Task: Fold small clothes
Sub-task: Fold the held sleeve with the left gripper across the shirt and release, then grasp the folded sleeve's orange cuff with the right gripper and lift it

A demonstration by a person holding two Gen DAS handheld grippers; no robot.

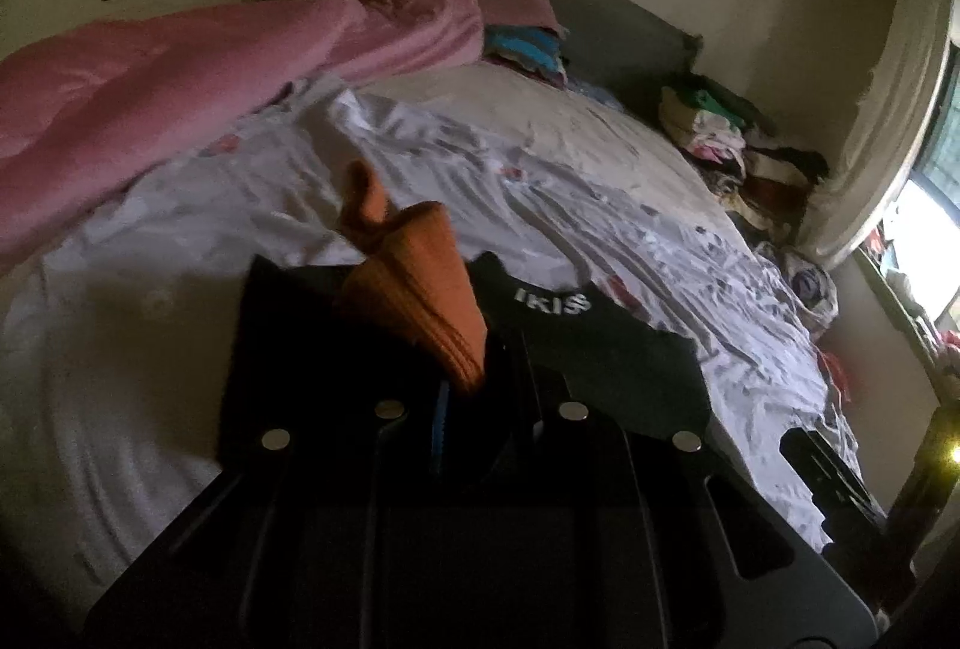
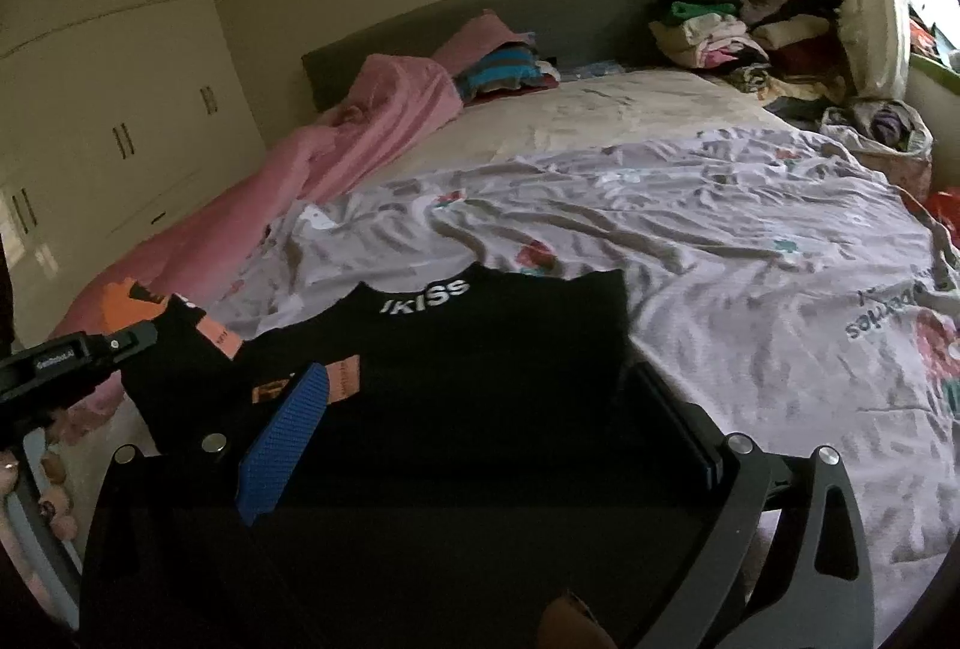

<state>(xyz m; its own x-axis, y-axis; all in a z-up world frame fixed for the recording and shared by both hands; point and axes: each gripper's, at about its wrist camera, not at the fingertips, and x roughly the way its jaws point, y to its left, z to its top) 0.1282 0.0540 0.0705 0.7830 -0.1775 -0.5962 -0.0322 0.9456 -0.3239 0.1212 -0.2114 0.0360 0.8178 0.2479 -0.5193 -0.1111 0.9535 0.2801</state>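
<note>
A: What is the left gripper (image 1: 462, 379) doing?

B: Its jaws are clenched on an orange ribbed-knit edge (image 1: 414, 289) of the small black garment with white "IKISS" lettering (image 2: 480, 367). The orange cloth stands up out of the fingers, and the black fabric hangs just beyond and beside them.

A: And the right gripper (image 2: 480, 421)?

B: Released. Its jaws stand wide, the blue textured pad (image 2: 282, 445) on one side and the dark finger well apart on the other, with the black garment spread directly ahead between them. I cannot tell whether the pads touch it.

A: Where does the garment lie?

B: On the wrinkled white printed bedsheet (image 2: 720, 241), straight in front of the right gripper, its collar pointing away. A rumpled pink blanket (image 2: 372, 127) lies farther off to that gripper's left, near the grey headboard (image 2: 570, 1).
</note>
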